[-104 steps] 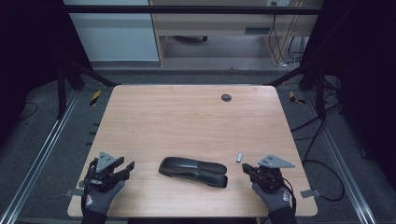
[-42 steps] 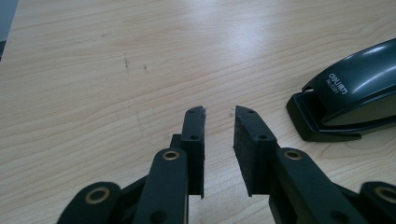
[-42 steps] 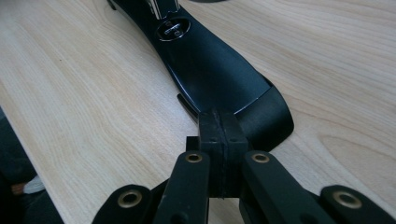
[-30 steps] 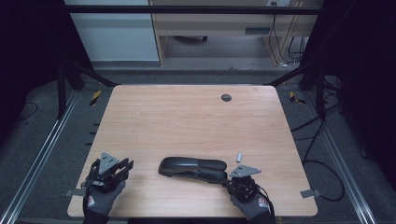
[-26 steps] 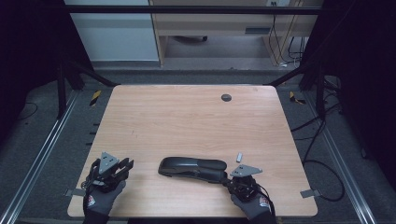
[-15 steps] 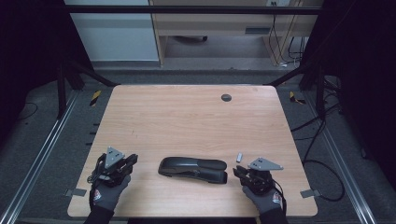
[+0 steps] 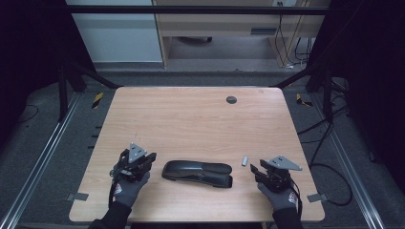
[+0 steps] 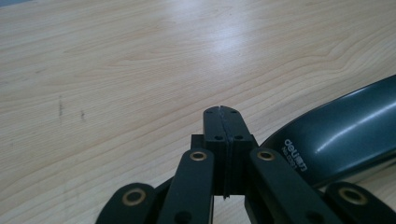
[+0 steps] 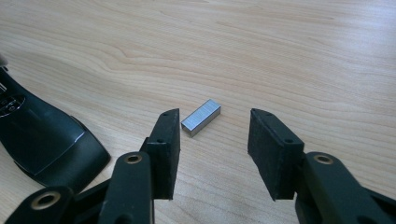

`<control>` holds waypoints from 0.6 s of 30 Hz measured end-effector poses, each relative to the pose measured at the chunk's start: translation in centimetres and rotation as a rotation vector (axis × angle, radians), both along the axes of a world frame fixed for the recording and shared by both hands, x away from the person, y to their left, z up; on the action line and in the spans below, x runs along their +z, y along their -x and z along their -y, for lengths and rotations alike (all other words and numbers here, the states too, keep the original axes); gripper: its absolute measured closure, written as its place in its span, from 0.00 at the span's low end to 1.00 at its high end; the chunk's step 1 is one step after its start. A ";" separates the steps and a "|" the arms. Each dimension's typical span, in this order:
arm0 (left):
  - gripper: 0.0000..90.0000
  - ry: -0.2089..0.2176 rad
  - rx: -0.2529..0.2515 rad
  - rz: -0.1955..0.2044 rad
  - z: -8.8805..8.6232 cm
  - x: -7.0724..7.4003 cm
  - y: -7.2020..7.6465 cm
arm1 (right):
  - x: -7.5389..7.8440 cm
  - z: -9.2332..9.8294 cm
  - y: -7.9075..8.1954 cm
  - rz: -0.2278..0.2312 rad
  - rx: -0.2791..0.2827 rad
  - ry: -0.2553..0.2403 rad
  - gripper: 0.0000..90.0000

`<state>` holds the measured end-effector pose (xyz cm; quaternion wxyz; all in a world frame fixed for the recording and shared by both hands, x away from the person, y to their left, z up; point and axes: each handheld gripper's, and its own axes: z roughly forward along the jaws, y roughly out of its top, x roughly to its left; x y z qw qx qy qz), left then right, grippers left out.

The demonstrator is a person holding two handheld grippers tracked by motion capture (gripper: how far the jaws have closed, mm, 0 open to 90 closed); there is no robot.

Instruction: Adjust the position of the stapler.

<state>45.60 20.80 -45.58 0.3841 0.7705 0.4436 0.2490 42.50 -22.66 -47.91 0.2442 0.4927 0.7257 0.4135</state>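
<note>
The staple strip lies flat on the wooden surface, near the front right, just beyond the tips of the right tool and a little apart from the open end of the black stapler. The step in hand looks like picking that strip up to load it. The right tool's jaws have just been opening and now stand wide, with nothing pressed between them; the strip sits ahead of the gap, closer to the left-hand jaw in the right gripper view. To do this well, I would bring the tool forward and slightly across so the strip sits centred in the gap, turn the wrist until the pads face its long sides, drop low to the wood, then close gently: a skewed pinch could snap the strip or flick it away.

The left tool has just been closing and now stands fully shut on nothing, resting just beside the stapler's rounded end; it seems placed to steady the body.

The strip is a small, silvery, finely ribbed block, lying diagonal in the right gripper view. The stapler is dark, glossy and long, with pale lettering near its rounded end.
</note>
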 end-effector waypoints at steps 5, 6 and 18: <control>1.00 -0.017 -0.007 -0.037 1.1 -1.0 -1.4 | 0.0 -0.3 -0.1 -0.005 0.006 0.001 0.58; 1.00 -0.024 -0.008 -0.044 1.3 -1.2 -1.7 | 0.0 -0.3 -0.1 -0.004 0.008 0.001 0.58; 1.00 -0.057 -0.048 -0.106 3.0 -2.9 -2.7 | 0.0 -0.4 -0.1 -0.013 0.010 0.003 0.56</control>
